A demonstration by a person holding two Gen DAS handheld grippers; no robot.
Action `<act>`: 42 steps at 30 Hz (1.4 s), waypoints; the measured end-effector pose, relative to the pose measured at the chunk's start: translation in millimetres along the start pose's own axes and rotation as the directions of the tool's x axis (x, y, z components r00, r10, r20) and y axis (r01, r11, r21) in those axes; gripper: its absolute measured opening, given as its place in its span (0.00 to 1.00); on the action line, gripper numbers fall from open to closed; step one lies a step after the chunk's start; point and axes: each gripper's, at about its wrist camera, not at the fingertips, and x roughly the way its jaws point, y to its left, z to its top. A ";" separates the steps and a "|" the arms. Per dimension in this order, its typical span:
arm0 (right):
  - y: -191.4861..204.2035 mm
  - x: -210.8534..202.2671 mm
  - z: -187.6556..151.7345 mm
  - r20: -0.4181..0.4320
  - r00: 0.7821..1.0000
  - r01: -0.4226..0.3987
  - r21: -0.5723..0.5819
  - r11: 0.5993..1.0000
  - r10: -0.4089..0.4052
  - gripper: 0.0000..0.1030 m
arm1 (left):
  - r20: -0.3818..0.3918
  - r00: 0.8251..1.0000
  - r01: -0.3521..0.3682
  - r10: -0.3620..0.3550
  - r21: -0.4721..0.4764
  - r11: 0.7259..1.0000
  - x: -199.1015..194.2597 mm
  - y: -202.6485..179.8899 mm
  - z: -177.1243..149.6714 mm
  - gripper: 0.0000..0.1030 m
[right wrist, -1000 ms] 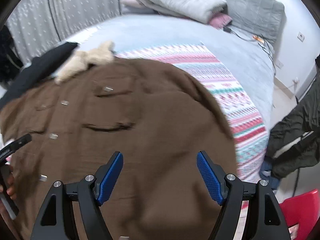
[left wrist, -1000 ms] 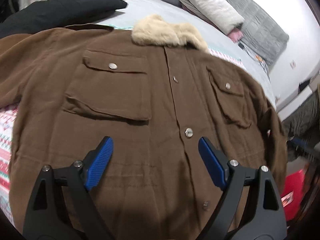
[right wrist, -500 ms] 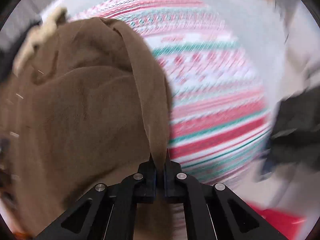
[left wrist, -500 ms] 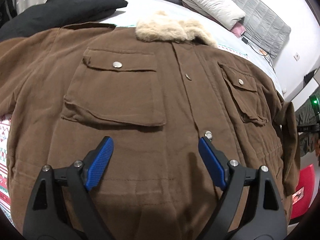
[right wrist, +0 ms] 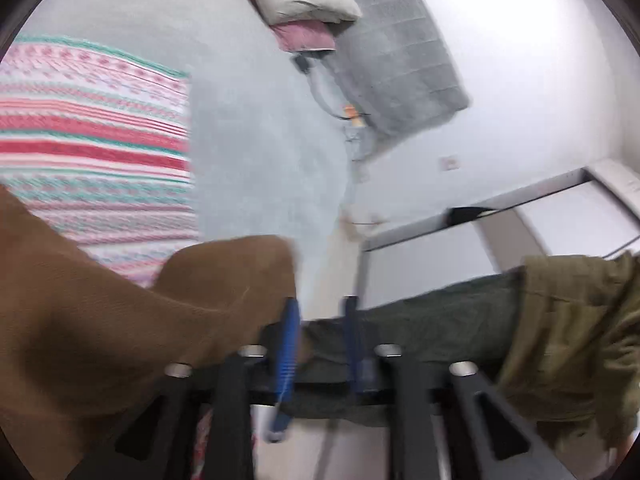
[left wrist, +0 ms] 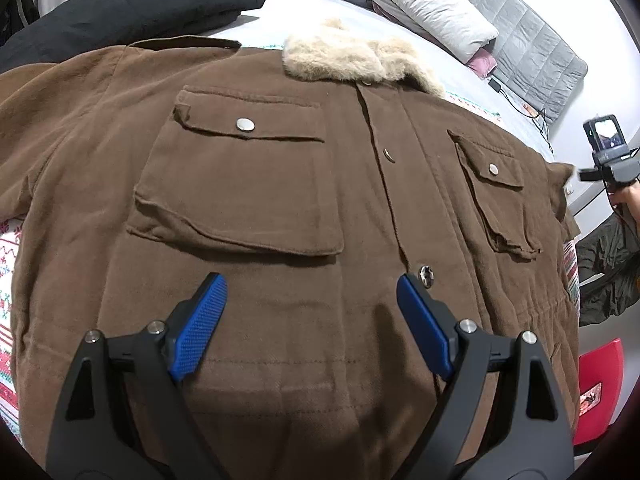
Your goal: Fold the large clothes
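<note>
A brown jacket (left wrist: 280,208) with a beige fur collar (left wrist: 352,58) lies front up and buttoned on the bed. My left gripper (left wrist: 311,284) hovers open over its lower front, between the left chest pocket and the button placket, with nothing between its fingers. In the left wrist view my right gripper (left wrist: 608,160) appears at the far right, past the jacket's shoulder, held by a hand. In the blurred right wrist view my right gripper (right wrist: 320,304) is opening. The brown sleeve end (right wrist: 224,280) lies against the outside of its left finger, and the gap between the pads holds nothing.
A black garment (left wrist: 140,4) lies beyond the jacket at the back left. Folded bedding (left wrist: 420,0) and a grey quilt (left wrist: 532,60) sit at the bed's head. A striped blanket (right wrist: 92,140) is under the jacket. An olive garment (right wrist: 560,320) and a red stool (left wrist: 596,392) are off the bed's right side.
My right gripper shut on the jacket's sleeve edge, swung out to the right past the bed's side, then parted its jaws off the sleeve. The left gripper stayed open and nearly still.
</note>
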 end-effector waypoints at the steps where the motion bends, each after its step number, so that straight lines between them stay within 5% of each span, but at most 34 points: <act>1: 2.4 -8.5 1.8 0.023 0.997 -0.069 0.017 0.997 0.069 0.55 | -0.003 1.000 -0.005 0.005 0.000 1.000 -2.0 0.0 0.0 0.84; 5: 17.7 -52.2 19.1 0.141 0.939 -0.318 0.009 0.948 0.314 0.55 | -0.032 0.997 -0.075 0.076 0.041 0.996 -26.2 -0.2 -1.6 0.84; 7: 28.8 -70.6 28.9 0.171 0.852 -0.499 -0.019 0.866 0.495 0.58 | -0.020 0.995 -0.095 0.097 0.074 0.993 -39.8 1.3 3.1 0.84; 11: 55.4 -90.1 54.5 0.172 0.706 -0.693 -0.033 0.720 0.687 0.58 | -0.102 0.992 -0.047 0.072 0.227 0.973 -39.0 11.7 31.6 0.85; 12: 62.8 -91.9 58.1 0.174 0.678 -0.721 -0.031 0.692 0.714 0.59 | -0.099 0.991 -0.061 0.091 0.271 0.961 -33.1 15.6 45.0 0.85; 14: 82.1 -92.1 71.1 0.171 0.569 -0.814 -0.020 0.580 0.804 0.59 | -0.041 0.988 -0.125 0.149 0.357 0.926 -16.3 21.7 74.1 0.85; 16: 106.4 -91.9 81.8 0.136 0.496 -0.863 -0.030 0.504 0.858 0.59 | 0.041 0.975 -0.213 0.218 0.446 0.869 15.0 28.4 112.5 0.85; 17: 120.8 -93.1 87.5 0.115 0.483 -0.871 -0.041 0.489 0.868 0.59 | 0.069 0.970 -0.239 0.234 0.463 0.854 27.1 31.5 127.4 0.85; 20: 154.6 -98.1 99.9 0.070 0.485 -0.864 -0.116 0.490 0.872 0.59 | 0.132 0.956 -0.292 0.261 0.473 0.831 70.9 44.7 183.6 0.85; 23: 177.9 -105.3 108.9 0.064 0.480 -0.859 -0.169 0.484 0.875 0.59 | 0.106 0.964 -0.267 0.245 0.415 0.870 112.4 67.5 235.2 0.85; 27: 194.9 -102.7 119.9 0.040 0.464 -0.870 -0.165 0.464 0.885 0.66 | -0.049 0.983 -0.139 0.175 0.414 0.900 170.3 88.2 256.2 0.87; 30: 202.9 -97.8 116.7 0.087 0.457 -0.873 -0.148 0.466 0.885 0.73 | -0.040 0.998 -0.035 0.052 0.354 0.935 173.9 102.5 254.6 0.84; 32: 203.7 -99.4 110.0 0.128 0.453 -0.872 -0.141 0.468 0.882 0.68 | -0.052 0.999 0.029 -0.011 0.352 0.935 168.9 101.5 249.1 0.68; 33: 203.2 -101.2 106.4 0.139 0.442 -0.876 -0.146 0.460 0.886 0.59 | -0.059 0.997 0.067 -0.049 0.366 0.928 164.9 97.2 244.5 0.52; 36: 200.9 -110.8 90.5 0.149 0.417 -0.885 -0.157 0.438 0.897 0.30 | -0.045 0.999 0.045 -0.030 0.385 0.922 159.8 80.8 232.4 0.28; 37: 201.9 -118.9 85.0 0.156 0.438 -0.871 -0.168 0.461 0.885 0.18 | -0.024 1.000 0.007 0.002 0.381 0.924 157.9 76.8 230.0 0.24; 39: 199.8 -132.7 74.4 0.182 0.498 -0.833 -0.171 0.526 0.848 0.08 | 0.067 0.995 -0.091 0.071 0.376 0.922 145.4 66.2 221.9 0.19; 41: 193.5 -161.4 57.8 0.305 0.601 -0.726 -0.180 0.664 0.739 0.07 | 0.183 0.979 -0.148 0.084 0.367 0.918 121.5 56.3 214.7 0.18; 42: 183.6 -171.7 57.6 0.362 0.626 -0.680 -0.180 0.711 0.690 0.07 | 0.252 0.964 -0.174 0.087 0.347 0.922 106.6 55.0 212.3 0.18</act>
